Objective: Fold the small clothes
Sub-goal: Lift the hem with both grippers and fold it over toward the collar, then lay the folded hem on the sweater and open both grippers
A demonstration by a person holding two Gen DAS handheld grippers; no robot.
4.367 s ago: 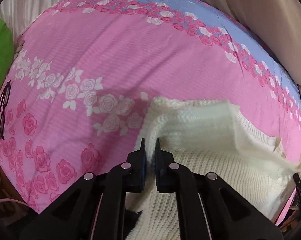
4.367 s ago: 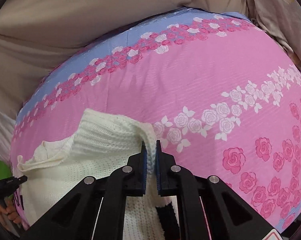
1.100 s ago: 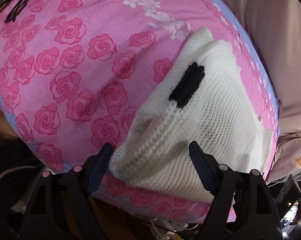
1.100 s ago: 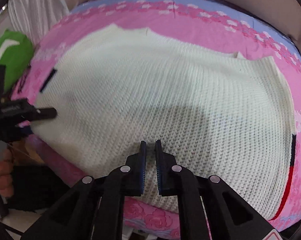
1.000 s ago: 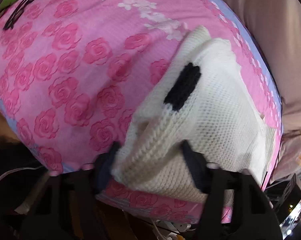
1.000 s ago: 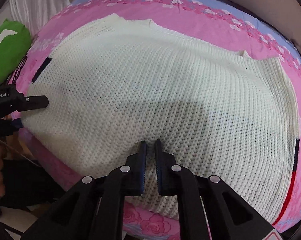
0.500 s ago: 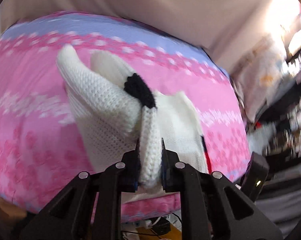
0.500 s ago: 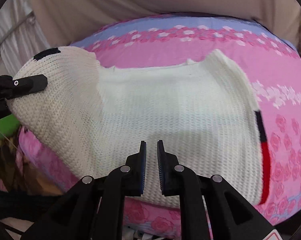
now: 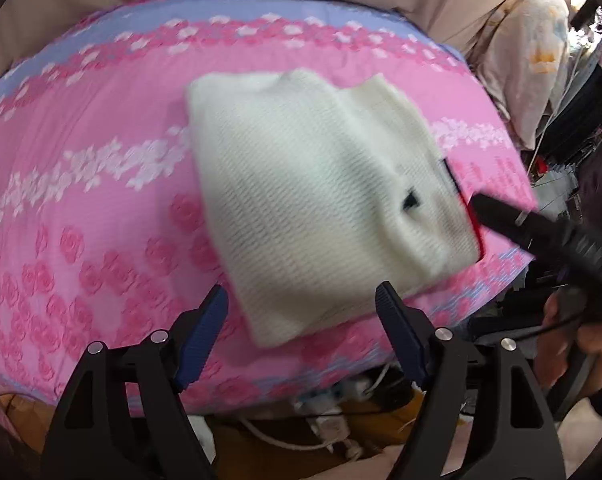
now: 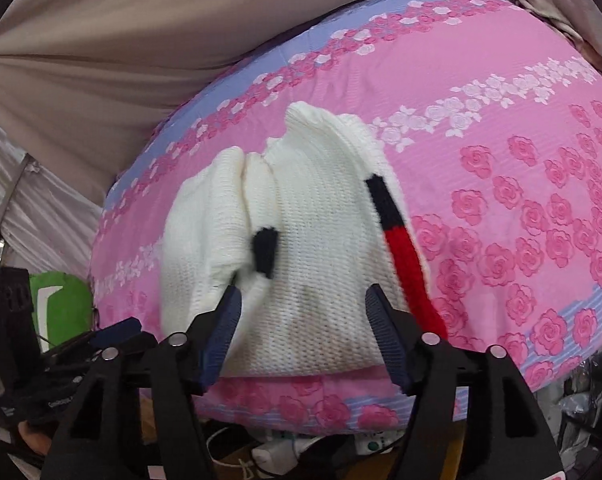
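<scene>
Garment: a cream knitted sweater (image 9: 313,200), folded into a compact packet, lying on the pink rose-print bedspread (image 9: 81,216) near the bed's front edge.
Markings on garment: a black-and-red stripe (image 10: 401,240) runs along the sweater's right-hand edge; a small black patch (image 10: 265,254) sits just left of the sweater's middle.
Left tongs (image 9: 301,332): jaws opening, nothing between them; they hang over the sweater's near left corner without touching it.
Right tongs (image 10: 301,328): jaws opening, released; the sweater's near hem shows in the gap, but the pads do not press it.
Key relation: the sweater lies ahead of and below both tongs, its long axis running away from the front edge toward the lavender border (image 10: 229,92). The right tongs sit closer to the sweater, close above its hem, so that hand looks better placed for any further tuck.
Progress, as a judgement: the fold appears laid down and let go; a final smoothing may remain.
Writing: small pale lettering on the left gripper's body (image 10: 61,402), too blurred to read; no brand legible on the sweater.
Beyond the sweater's left: a green object (image 10: 61,304), unidentified.
</scene>
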